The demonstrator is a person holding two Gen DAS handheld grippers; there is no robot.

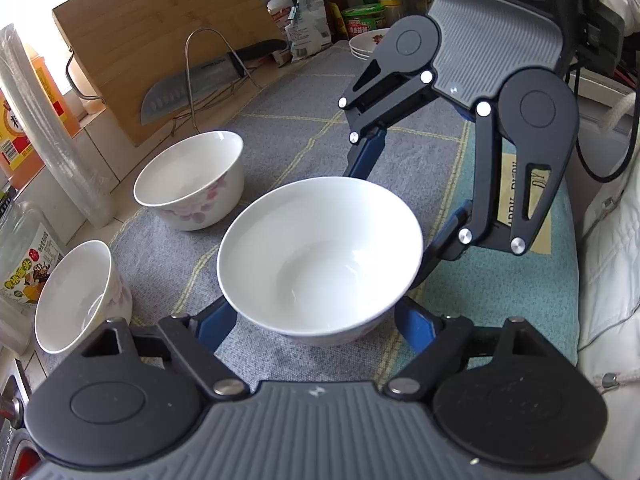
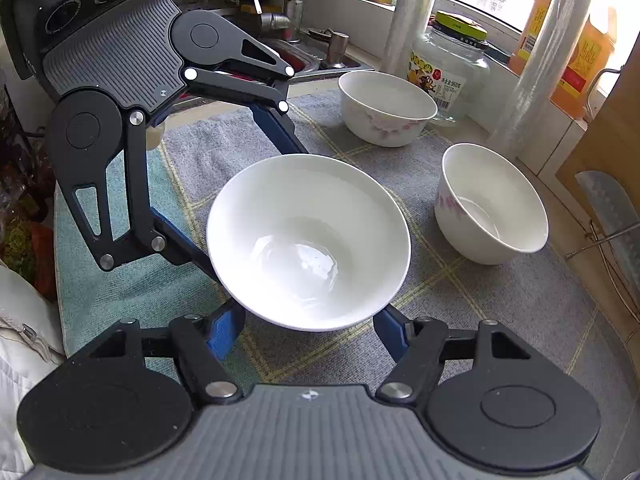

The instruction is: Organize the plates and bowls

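A plain white bowl (image 1: 320, 256) (image 2: 308, 240) sits between both grippers above the grey mat (image 1: 288, 128). My left gripper (image 1: 316, 320) has its blue fingers on either side of the bowl's base, closed against it. My right gripper (image 2: 310, 320) grips the same bowl from the opposite side, and it shows in the left wrist view (image 1: 394, 196). Two pink-flowered white bowls stand on the mat: one farther off (image 1: 192, 180) (image 2: 490, 204), one near the mat's edge (image 1: 80, 296) (image 2: 386, 108). A stack of white plates (image 1: 366, 46) sits at the far end.
A bamboo cutting board (image 1: 160, 40) and a knife (image 1: 192, 88) lean on a wire rack. A glass jar (image 2: 448, 68), a plastic-wrap roll (image 2: 544, 64), an orange bottle (image 2: 580, 40) and condiment containers (image 1: 360, 20) line the counter's edge. A sink (image 2: 320, 56) lies beyond the mat.
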